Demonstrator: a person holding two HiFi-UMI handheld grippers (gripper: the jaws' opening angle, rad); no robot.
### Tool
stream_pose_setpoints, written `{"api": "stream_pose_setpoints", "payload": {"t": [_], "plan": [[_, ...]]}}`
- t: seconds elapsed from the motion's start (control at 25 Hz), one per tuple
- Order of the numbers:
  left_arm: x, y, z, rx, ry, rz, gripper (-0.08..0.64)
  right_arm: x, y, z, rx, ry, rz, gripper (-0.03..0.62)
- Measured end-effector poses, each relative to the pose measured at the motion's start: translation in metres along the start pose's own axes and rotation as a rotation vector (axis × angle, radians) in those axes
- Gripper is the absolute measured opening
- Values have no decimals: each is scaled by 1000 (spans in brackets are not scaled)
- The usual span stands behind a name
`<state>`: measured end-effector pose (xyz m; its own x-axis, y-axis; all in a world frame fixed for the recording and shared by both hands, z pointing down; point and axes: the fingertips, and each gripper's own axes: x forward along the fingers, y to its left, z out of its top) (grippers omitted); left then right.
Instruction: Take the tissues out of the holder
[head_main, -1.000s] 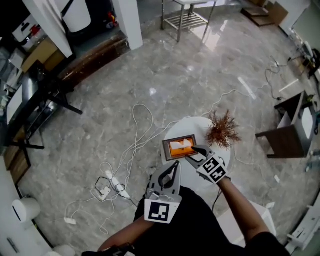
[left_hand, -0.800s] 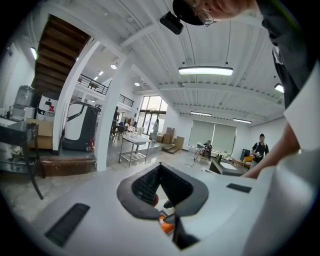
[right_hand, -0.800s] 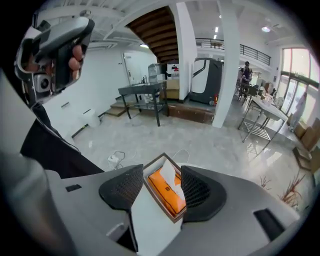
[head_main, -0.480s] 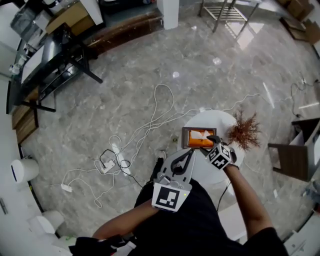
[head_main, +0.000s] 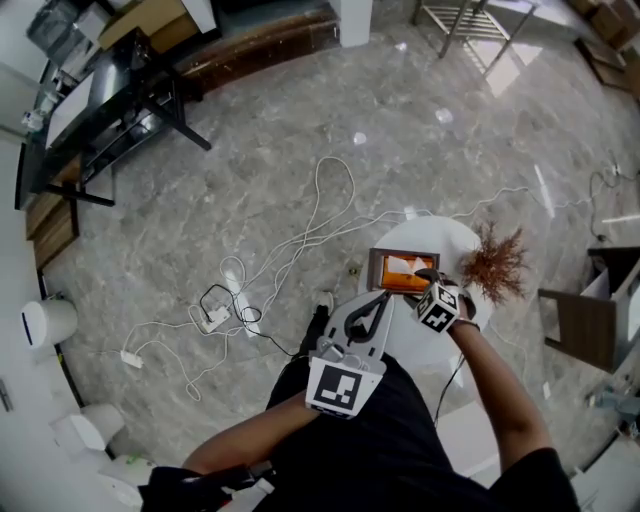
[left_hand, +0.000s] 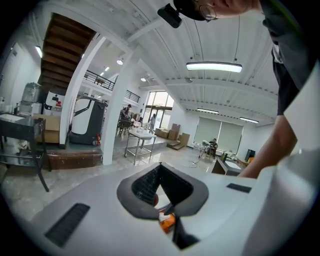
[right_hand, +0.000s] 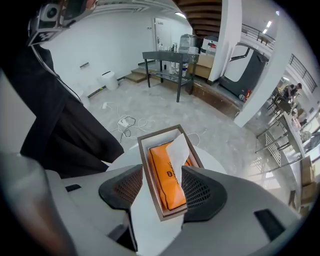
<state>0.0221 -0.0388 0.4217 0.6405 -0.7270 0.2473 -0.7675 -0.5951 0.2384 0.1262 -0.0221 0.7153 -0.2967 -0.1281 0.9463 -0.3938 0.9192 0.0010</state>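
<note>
The only writing we find is a small dark print running along the top of the orange plastic tissue pack (right_hand: 166, 186), too small to read. Each gripper carries a cube with black-and-white square markers, one on the right (head_main: 437, 308) and one on the left (head_main: 340, 388); they show patterns, not letters.

The orange pack lies inside a shallow brown rectangular holder (right_hand: 158, 132) with a pale inner lining. The holder sits on a round white table (head_main: 430, 232), towards its far left part. One white tissue (right_hand: 177, 152) stands up out of the pack's slot.

The right gripper (right_hand: 161, 180) points steeply down over the near end of the holder. Its jaws have just been opening and stand well apart. The near end of the holder and pack lies between them, and the standing tissue rises just beside the right-hand jaw. The pads press on nothing, so this claw is released.

The left gripper (left_hand: 160, 169) hangs near the table's near left edge, pointing almost level. Its jaw tips meet and it holds nothing, so it is clenched and empty.

A dried reddish-brown sprig (head_main: 495, 262) stands at the table's right. White cables (head_main: 300, 240) trail over the grey marble floor to the left.
</note>
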Motion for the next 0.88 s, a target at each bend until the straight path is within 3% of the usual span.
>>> {"api": "stream_pose_setpoints", "payload": {"t": [0.48,0.88], "plan": [[0,6,-9,-28,-4,40,2,26,-12,-25,12,68,31,258],[2,9,-18,-36,24,60,2,36,-20,-21,-25,42,11,258]]}}
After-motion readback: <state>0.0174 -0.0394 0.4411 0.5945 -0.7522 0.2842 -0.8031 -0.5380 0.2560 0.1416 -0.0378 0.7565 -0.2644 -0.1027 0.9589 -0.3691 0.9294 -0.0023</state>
